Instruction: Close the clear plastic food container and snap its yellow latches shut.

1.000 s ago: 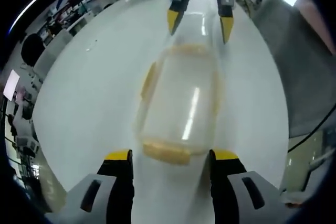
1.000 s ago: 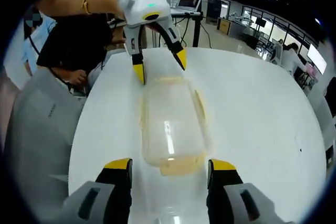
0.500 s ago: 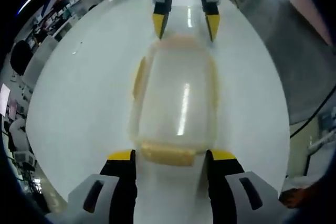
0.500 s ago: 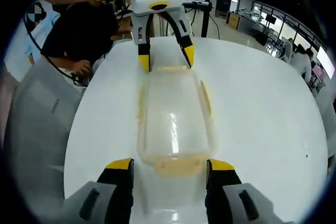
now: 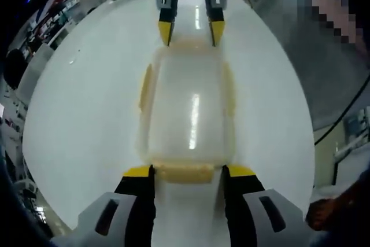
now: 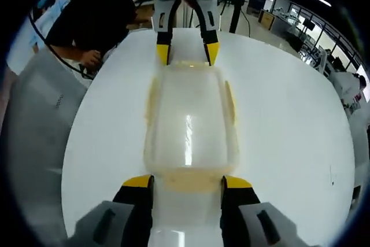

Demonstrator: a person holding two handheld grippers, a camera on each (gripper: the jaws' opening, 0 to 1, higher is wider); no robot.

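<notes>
- The food container [image 5: 188, 111] in front of my tongs looks like clear, smooth plastic, its lid glossy with a bright streak of light down the middle.
- Its yellow latches [image 5: 185, 172] read as translucent, softer-looking plastic, duller than the lid.
- The white table [image 6: 283, 120] is smooth with a low sheen.
- My left gripper [image 5: 188, 172] and right gripper [image 6: 187, 182] look like grey matt plastic, with yellow-tipped black jaws.

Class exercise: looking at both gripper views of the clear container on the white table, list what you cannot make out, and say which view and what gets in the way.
- Yellow end latch, left gripper view: whether snapped shut; pale and blurred.
- Far end latch, right gripper view: mostly hidden between the left gripper tips.
- Container contents: glare and clouded plastic.
- Side latches: too faint to say whether they are shut.
- Right gripper: contact with the latch unclear.
</notes>
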